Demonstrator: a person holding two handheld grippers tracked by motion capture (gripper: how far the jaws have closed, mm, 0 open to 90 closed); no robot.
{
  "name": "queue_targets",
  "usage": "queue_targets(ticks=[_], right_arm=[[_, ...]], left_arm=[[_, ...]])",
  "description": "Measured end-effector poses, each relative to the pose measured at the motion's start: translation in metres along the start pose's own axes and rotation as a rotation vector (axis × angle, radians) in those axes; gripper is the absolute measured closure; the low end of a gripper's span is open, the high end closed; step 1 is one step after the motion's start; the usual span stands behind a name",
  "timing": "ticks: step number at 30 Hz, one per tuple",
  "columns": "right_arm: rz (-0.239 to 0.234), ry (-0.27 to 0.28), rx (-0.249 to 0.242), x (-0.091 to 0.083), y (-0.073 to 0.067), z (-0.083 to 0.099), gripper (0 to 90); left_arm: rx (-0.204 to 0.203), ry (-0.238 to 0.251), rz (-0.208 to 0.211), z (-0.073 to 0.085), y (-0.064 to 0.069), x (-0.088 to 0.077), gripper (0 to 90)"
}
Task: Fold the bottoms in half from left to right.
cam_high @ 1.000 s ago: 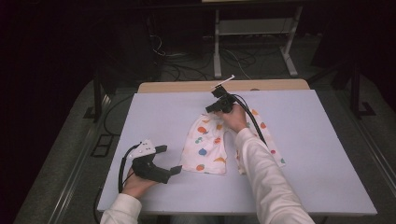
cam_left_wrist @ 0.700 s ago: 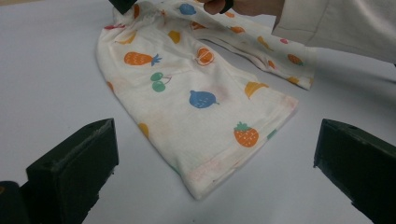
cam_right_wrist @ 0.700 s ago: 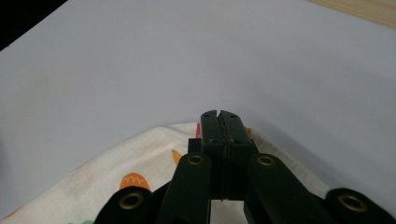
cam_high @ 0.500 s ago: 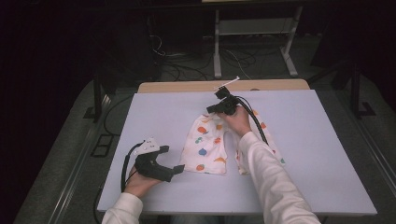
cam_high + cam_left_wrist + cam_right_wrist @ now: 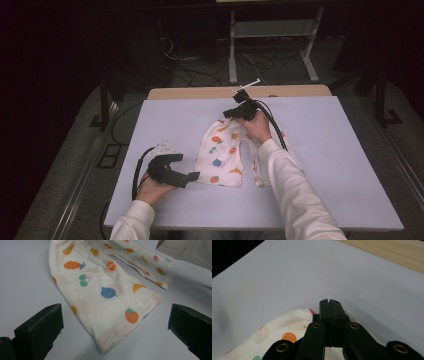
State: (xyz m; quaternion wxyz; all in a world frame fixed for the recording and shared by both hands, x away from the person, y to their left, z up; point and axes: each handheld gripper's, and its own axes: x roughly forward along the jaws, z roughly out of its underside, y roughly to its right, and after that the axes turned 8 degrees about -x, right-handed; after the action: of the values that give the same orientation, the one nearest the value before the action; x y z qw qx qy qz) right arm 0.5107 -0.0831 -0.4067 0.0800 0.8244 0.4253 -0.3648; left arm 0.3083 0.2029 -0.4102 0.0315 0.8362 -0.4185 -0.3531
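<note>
While the fruit-print pants (image 5: 220,155) lie flat mid-bench (image 5: 340,150), your right gripper (image 5: 239,111), pressed together, pinches their far waistband edge. Keep that pinch firm. Your left gripper (image 5: 187,176) sits spread near the leg hem; grab it squarely.

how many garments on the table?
1: fruit-print pants mid-table, waist pinched by the shut right gripper, left leg hem between the open left gripper jaws. None seen elsewhere.

Cream cloth (image 5: 220,155) printed with coloured fruit on a lavender table (image 5: 340,150).
</note>
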Motion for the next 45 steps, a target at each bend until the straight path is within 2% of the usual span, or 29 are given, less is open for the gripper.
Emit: queue_targets(ticks=[6,9,11,14,25,27,30,31,36,41,45], right_arm=[[0.004,-0.001,-0.003,-0.002,-0.001,-0.001,88.4],[0.001,-0.006,-0.006,-0.002,-0.002,0.0,88.5],[-0.003,-0.006,-0.004,-0.002,-0.002,0.0,88.5],[0.0,-0.003,-0.001,-0.002,-0.002,0.0,88.5],[-0.006,0.006,0.003,-0.003,-0.003,0.001,88.4],[-0.005,0.01,0.005,-0.003,-0.003,0.001,88.4],[-0.003,0.013,0.003,-0.004,-0.002,0.002,88.4],[-0.004,0.014,0.004,-0.004,-0.002,0.002,88.4],[-0.01,0.018,0.01,-0.005,-0.001,0.003,88.4],[-0.011,0.019,0.008,-0.005,-0.001,0.003,88.4],[-0.016,0.021,0.009,-0.005,-0.001,0.003,88.4]], left_arm=[[-0.019,-0.017,-0.015,-0.009,-0.005,0.001,0.0],[-0.058,-0.044,-0.02,-0.011,-0.01,0.003,0.0],[-0.084,-0.064,-0.013,-0.011,-0.011,0.006,0.0],[-0.097,-0.095,-0.02,-0.009,-0.013,0.01,0.0],[-0.184,-0.15,-0.02,-0.002,-0.021,0.019,0.2],[-0.195,-0.157,-0.011,0.0,-0.021,0.02,1.8],[-0.229,-0.164,0.042,0.002,-0.021,0.023,2.1],[-0.234,-0.17,0.052,0.003,-0.021,0.023,3.0],[-0.227,-0.209,0.037,0.006,-0.02,0.027,7.9],[-0.24,-0.21,0.029,0.008,-0.023,0.027,15.1],[-0.25,-0.203,0.042,0.01,-0.026,0.025,20.9]])
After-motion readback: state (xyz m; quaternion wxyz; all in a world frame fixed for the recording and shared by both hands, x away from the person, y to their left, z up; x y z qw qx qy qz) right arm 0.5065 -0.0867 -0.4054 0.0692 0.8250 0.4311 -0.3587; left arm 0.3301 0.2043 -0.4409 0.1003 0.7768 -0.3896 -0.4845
